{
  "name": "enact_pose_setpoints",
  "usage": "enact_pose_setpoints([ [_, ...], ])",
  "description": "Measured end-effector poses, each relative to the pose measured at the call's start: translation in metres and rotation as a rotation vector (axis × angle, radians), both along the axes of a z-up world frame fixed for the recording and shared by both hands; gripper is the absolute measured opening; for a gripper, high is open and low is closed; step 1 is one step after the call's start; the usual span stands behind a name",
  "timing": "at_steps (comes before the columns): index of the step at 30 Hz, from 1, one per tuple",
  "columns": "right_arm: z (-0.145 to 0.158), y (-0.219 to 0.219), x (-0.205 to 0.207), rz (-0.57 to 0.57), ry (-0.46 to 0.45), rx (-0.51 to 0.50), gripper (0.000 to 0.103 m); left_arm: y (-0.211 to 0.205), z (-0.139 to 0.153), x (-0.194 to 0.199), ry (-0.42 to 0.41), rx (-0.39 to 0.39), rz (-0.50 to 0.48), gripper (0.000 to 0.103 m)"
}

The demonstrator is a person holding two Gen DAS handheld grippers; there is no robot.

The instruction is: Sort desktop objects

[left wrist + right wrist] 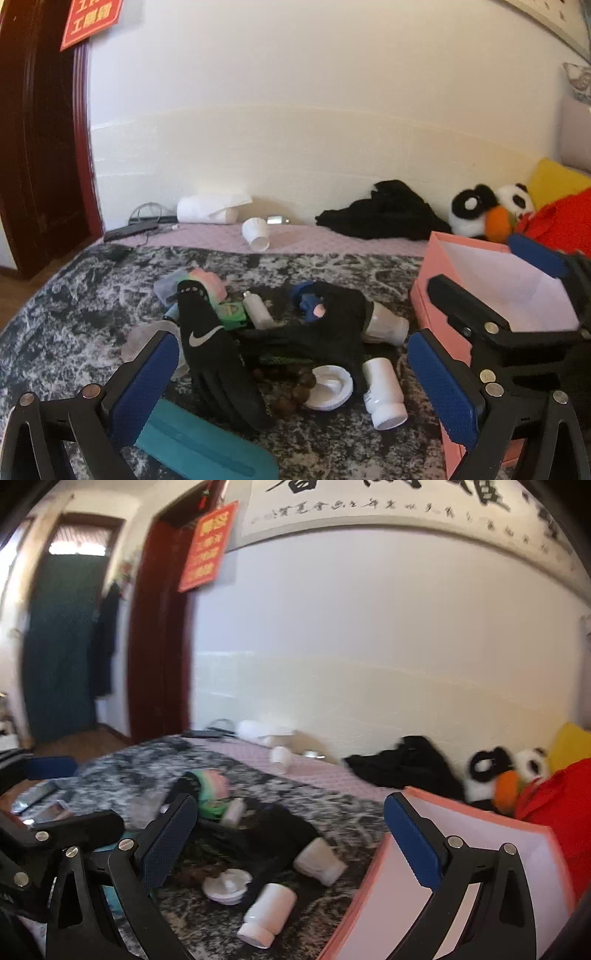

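Clutter lies on a dark marbled cloth (74, 295): a black glove with a swoosh (214, 354), a second black glove (325, 325), two white bottles (384, 395) (384, 325), a white lid (328, 387), brown beads (284, 391), a small bottle (258, 314) and a teal case (207, 450). My left gripper (295, 384) hangs open above the pile, holding nothing. A pink box (498, 295) stands open at the right. My right gripper (291, 842) is open and empty beside the pink box (461, 849), over a bottle (269, 912) and the lid (227, 884).
Behind the cloth lie a tipped paper cup (255, 232), a paper roll (210, 208), a phone with cables (129, 230), black clothes (384, 218) and a panda plush (491, 210). Red fabric (561, 221) and a yellow cushion (554, 181) crowd the far right. A dark door frame (44, 147) stands left.
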State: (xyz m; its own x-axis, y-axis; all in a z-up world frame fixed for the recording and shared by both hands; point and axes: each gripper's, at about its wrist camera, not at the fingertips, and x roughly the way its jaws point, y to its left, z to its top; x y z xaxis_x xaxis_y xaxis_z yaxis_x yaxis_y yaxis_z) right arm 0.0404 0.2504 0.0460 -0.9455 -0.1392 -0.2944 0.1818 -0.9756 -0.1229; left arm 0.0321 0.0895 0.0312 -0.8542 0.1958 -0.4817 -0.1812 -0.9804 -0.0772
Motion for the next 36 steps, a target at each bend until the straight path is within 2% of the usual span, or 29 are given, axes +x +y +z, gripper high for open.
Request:
enact_pose_setpoints([
  [2, 0.004, -0.007, 0.008, -0.074, -0.016, -0.013, 0.103, -0.009, 0.003, 0.000, -0.004, 0.032, 0.008, 0.102],
  [6, 0.012, -0.016, 0.024, -0.261, -0.060, -0.038, 0.103, -0.022, 0.005, 0.002, 0.007, 0.029, 0.065, 0.102],
  [10, 0.011, -0.020, 0.045, -0.537, -0.158, -0.118, 0.103, -0.035, 0.001, 0.002, 0.007, 0.007, 0.136, 0.102],
  [16, 0.001, -0.043, 0.087, -0.771, -0.148, -0.159, 0.103, -0.053, -0.009, 0.002, -0.014, -0.013, 0.144, 0.102],
  [19, 0.002, -0.060, 0.098, -0.782, -0.110, -0.150, 0.103, -0.066, -0.011, 0.004, -0.037, 0.034, 0.122, 0.102],
  [21, 0.008, -0.071, 0.096, -0.768, -0.083, -0.129, 0.103, -0.074, -0.011, 0.006, -0.051, 0.036, 0.108, 0.102],
  [24, 0.013, -0.086, 0.093, -0.779, -0.036, -0.099, 0.103, -0.080, -0.014, 0.010, -0.054, -0.001, 0.070, 0.102],
  [28, 0.010, -0.103, 0.081, -0.730, -0.072, -0.120, 0.103, -0.079, -0.016, 0.015, -0.009, -0.082, 0.014, 0.102],
  [30, 0.009, -0.114, 0.074, -0.723, -0.066, -0.077, 0.103, -0.075, -0.018, 0.012, 0.010, -0.113, -0.023, 0.102],
  [33, 0.007, -0.123, 0.067, -0.731, -0.056, -0.025, 0.103, -0.068, -0.023, 0.002, -0.002, -0.106, -0.074, 0.102],
  [36, 0.005, -0.127, 0.062, -0.748, -0.055, 0.007, 0.103, -0.057, -0.032, -0.008, -0.056, -0.077, -0.130, 0.102],
])
